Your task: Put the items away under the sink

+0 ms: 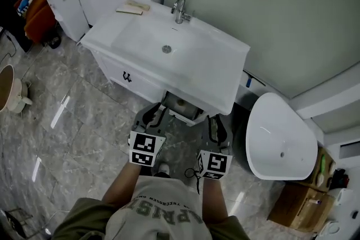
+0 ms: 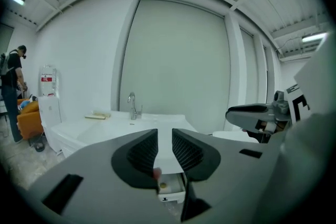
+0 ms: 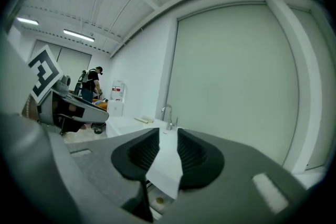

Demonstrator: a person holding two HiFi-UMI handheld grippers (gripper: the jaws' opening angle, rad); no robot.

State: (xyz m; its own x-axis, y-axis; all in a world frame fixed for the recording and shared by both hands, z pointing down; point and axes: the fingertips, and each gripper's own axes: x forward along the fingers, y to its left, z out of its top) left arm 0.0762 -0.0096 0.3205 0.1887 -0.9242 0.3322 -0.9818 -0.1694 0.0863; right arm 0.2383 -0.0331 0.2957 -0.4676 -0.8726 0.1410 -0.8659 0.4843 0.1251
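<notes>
A white sink cabinet [image 1: 140, 45] with a chrome tap [image 1: 180, 9] stands before me. Below its front a drawer [image 1: 181, 106] is pulled out; its light inside shows in the left gripper view, where the drawer [image 2: 172, 186] holds a small round yellowish thing. A flat tan item [image 1: 133, 7] lies on the sink's back left corner. My left gripper [image 1: 152, 113] and right gripper [image 1: 217, 125] hang side by side just short of the drawer. Each is shut to a narrow slit with nothing held: left gripper [image 2: 165, 135], right gripper [image 3: 168, 137].
A white toilet [image 1: 279, 139] stands right of the cabinet, with a wooden crate [image 1: 299, 205] beyond it. A water dispenser [image 1: 63, 4] and an orange seat [image 1: 38, 15] are at the far left. A person [image 2: 10, 89] stands back there. The floor is grey marble tile [image 1: 73, 121].
</notes>
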